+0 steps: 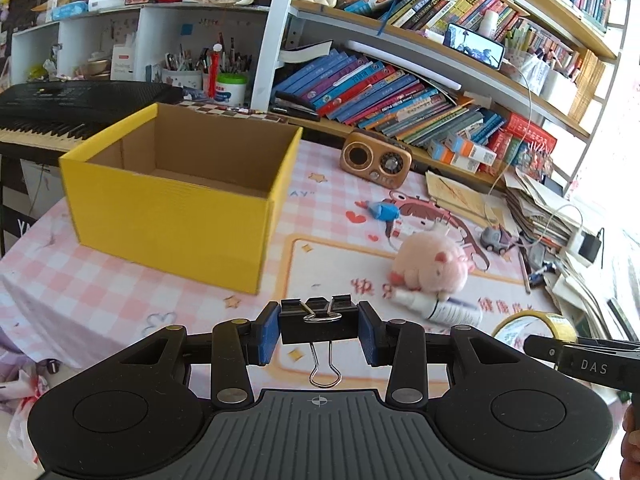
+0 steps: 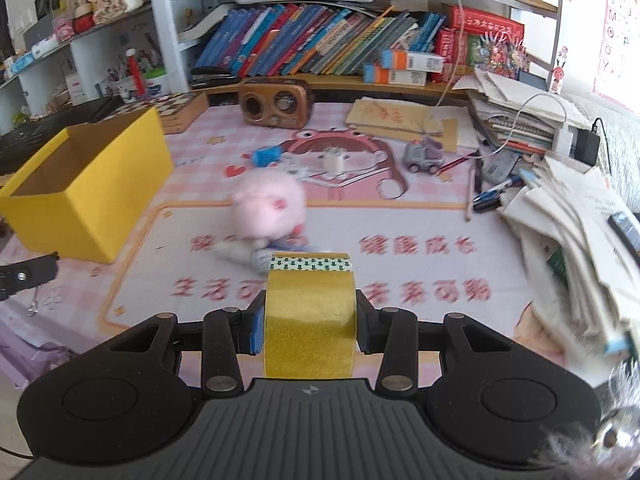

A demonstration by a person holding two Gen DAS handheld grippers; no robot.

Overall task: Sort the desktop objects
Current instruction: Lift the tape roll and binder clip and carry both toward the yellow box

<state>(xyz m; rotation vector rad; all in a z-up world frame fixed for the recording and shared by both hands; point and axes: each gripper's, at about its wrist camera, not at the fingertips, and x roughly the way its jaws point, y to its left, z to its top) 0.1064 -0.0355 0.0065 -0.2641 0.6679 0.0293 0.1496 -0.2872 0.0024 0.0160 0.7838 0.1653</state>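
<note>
My left gripper is shut on a black binder clip, whose wire handle hangs down between the blue pads. It hovers above the pink tablecloth, in front of the open yellow cardboard box. In the right wrist view my right gripper is shut on a yellow roll of tape, held above the cloth. The same roll of tape shows at the right edge of the left wrist view. The yellow box lies to the left of the right gripper. The box looks empty inside.
A pink plush pig lies mid-table on a white bottle. Behind are a blue toy, a small grey toy car, a wooden radio and pens. Stacked papers crowd the right edge. A keyboard stands behind the box.
</note>
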